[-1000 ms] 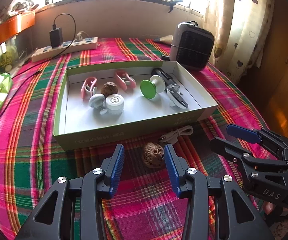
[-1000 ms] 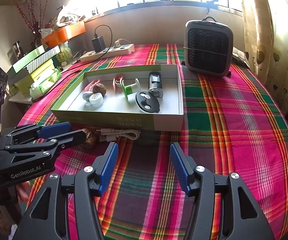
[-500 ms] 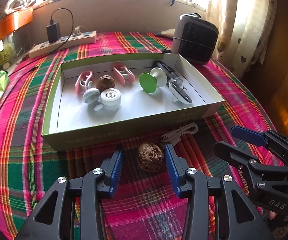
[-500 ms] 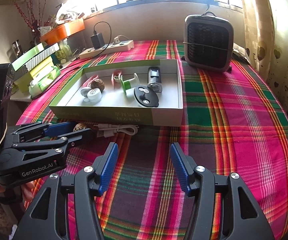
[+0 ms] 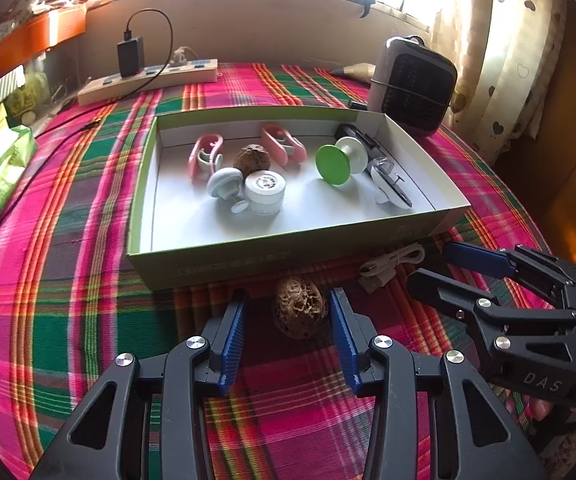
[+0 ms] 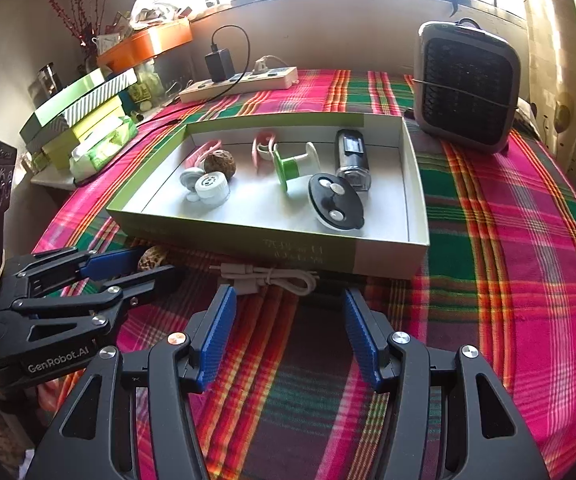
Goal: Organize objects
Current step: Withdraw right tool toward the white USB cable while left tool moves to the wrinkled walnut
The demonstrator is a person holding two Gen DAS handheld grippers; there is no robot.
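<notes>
Plaid-clothed table (image 5: 68, 320), window side at the far edge. Shallow green-sided box (image 5: 216, 264) sits mid-table, its long near wall facing the grippers.

Left gripper (image 5: 288, 304): jaws apart, blue pads either side of a wrinkled walnut (image 5: 299, 306) that lies on the cloth just outside the box's near wall. A gap shows on both sides of the nut; pads not pressing it.

Right gripper (image 6: 288, 304): jaws wide apart, nothing between the pads. Its tips point at a coiled white cable (image 6: 268, 278) lying on the cloth against the box's near wall, just beyond the fingertips, not touched. In the left wrist view this gripper sits to the right of the walnut, near the cable's plug end.

Inside the box: second walnut (image 5: 251, 158) toward the far wall; two pink clips (image 5: 204, 156) either side of it; white round jar (image 5: 266, 192) with a white mushroom-shaped piece (image 5: 226, 186) touching it; green-and-white spool (image 5: 335, 162) on its side; black oval disc (image 6: 335, 206) and a dark clear-bodied item (image 6: 351, 160) toward the right end.

Outside the box: grey fan heater (image 6: 467, 88) at the far right corner; power strip (image 5: 148, 80) with black charger along the far edge; stacked cartons (image 6: 80, 116) off the left edge.
</notes>
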